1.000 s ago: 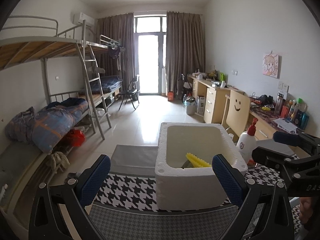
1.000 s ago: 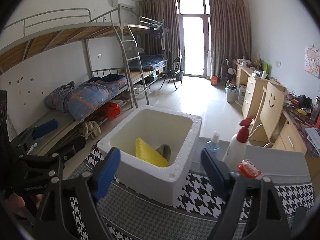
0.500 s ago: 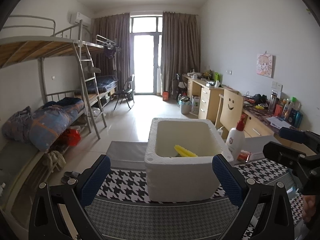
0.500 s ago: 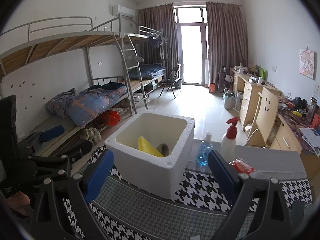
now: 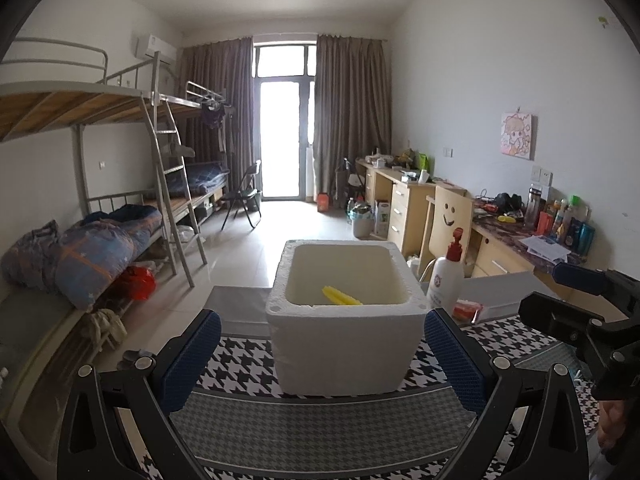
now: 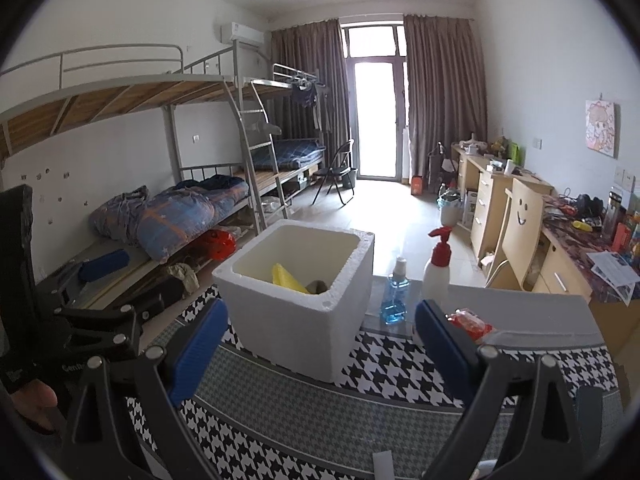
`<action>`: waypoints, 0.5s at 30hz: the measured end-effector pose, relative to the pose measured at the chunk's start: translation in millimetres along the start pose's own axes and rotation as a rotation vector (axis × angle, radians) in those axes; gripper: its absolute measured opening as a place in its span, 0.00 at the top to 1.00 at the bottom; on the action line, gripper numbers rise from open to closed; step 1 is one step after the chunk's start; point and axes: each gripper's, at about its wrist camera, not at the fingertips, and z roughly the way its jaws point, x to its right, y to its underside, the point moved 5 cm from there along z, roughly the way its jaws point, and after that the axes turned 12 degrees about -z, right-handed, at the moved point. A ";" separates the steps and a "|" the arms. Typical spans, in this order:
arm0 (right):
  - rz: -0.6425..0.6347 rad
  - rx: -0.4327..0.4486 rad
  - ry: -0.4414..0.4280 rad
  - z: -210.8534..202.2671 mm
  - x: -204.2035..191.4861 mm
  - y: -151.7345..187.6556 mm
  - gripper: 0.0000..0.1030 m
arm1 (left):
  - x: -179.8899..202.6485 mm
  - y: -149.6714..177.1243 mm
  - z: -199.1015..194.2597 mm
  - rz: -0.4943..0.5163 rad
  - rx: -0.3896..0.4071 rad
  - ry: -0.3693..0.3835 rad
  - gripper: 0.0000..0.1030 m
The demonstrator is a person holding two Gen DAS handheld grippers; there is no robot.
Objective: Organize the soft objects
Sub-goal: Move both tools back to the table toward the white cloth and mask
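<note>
The yellow item [image 6: 289, 279], apparently a soft object, lies inside the foam box [image 5: 345, 344], leaning against the box's left inner wall in the right wrist view. A grey-brown item [image 6: 318, 286] lies beside it in the box; what it is cannot be told. The box stands on the houndstooth cloth [image 5: 248, 364] covering the worktop. Right of the box stand a white pump bottle [image 5: 446, 280] and a blue bottle [image 6: 394, 300]; a red packet [image 6: 468, 322] lies in front of the pump bottle.

The left gripper [image 5: 322, 360] is held in front of the box, fingers spread, holding nothing. The right gripper [image 6: 316, 354] is held in front of the box and to its right, fingers spread, holding nothing.

Judged step: between placements, or at the finish, with both items in the box. No other loose soft object is visible near the box. The next move calls for locating a further soft item outside both views before closing on it.
</note>
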 end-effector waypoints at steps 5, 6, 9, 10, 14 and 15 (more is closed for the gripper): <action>-0.005 0.009 0.015 -10.5 -1.0 9.0 0.06 | 6.3 7.1 -2.4 0.005 0.011 -0.026 0.01; -0.008 0.012 0.023 -12.3 -0.9 10.0 0.06 | 8.3 9.5 -2.5 0.006 0.008 -0.026 0.01; -0.002 0.019 0.041 -17.3 0.9 13.1 0.06 | 17.4 16.2 -4.7 0.018 0.007 -0.017 0.01; 0.007 0.021 0.045 -18.9 2.4 15.0 0.06 | 20.0 18.5 -5.9 0.023 0.007 -0.014 0.01; 0.025 0.022 0.050 -24.3 6.6 21.2 0.06 | 24.7 23.9 -10.1 0.034 0.001 0.013 0.01; 0.022 0.022 0.059 -26.0 6.5 22.3 0.06 | 24.2 24.2 -11.8 0.033 0.003 0.018 0.01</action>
